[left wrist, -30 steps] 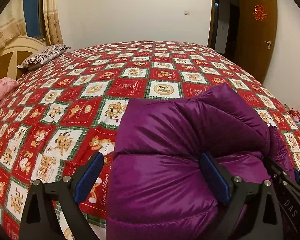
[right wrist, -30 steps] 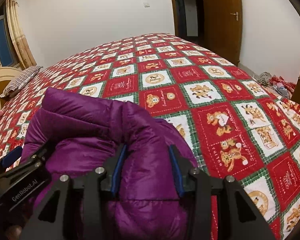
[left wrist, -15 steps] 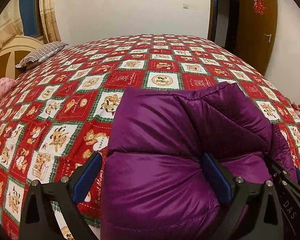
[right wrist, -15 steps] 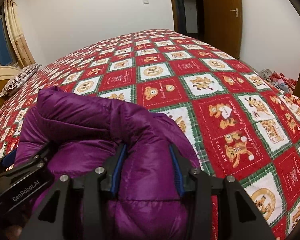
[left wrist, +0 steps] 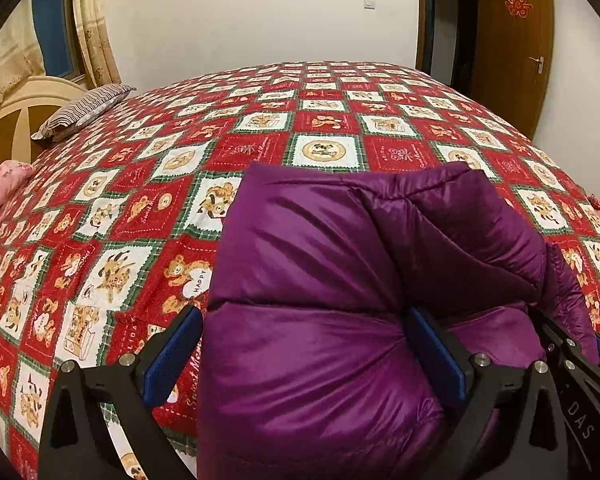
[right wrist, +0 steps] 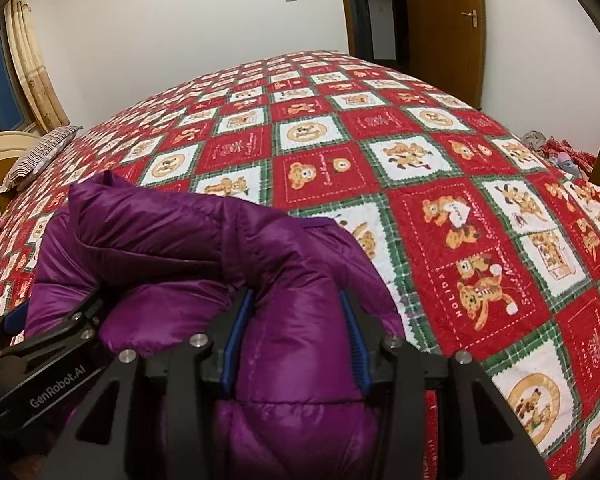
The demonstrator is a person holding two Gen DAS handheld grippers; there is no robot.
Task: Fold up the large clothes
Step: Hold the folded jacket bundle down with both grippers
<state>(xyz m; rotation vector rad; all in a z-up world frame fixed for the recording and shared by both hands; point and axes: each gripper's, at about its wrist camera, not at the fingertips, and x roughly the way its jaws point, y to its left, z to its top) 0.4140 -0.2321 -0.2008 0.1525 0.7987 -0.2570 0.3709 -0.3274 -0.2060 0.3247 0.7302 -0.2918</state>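
A puffy purple down jacket (left wrist: 320, 264) lies bunched on the near part of the bed. It also shows in the right wrist view (right wrist: 204, 248). My left gripper (left wrist: 304, 356) straddles a thick quilted fold of it with its blue pads wide apart; the right pad presses into the fabric. My right gripper (right wrist: 296, 340) is shut on another thick fold of the jacket (right wrist: 296, 332), squeezed between its blue pads. The left gripper's body appears at the lower left of the right wrist view (right wrist: 48, 364).
A red and white bear-print bedspread (left wrist: 324, 120) covers the bed. A striped pillow (left wrist: 84, 110) and a cream headboard (left wrist: 16, 120) are at the far left, pink fabric (left wrist: 0, 184) at the left edge. A wooden door (right wrist: 444, 24) is on the right. Clutter (right wrist: 556, 156) lies on the floor.
Both grippers have tilted down and moved slightly forward with the jacket; the jacket fills more of both views. The grips look unchanged.
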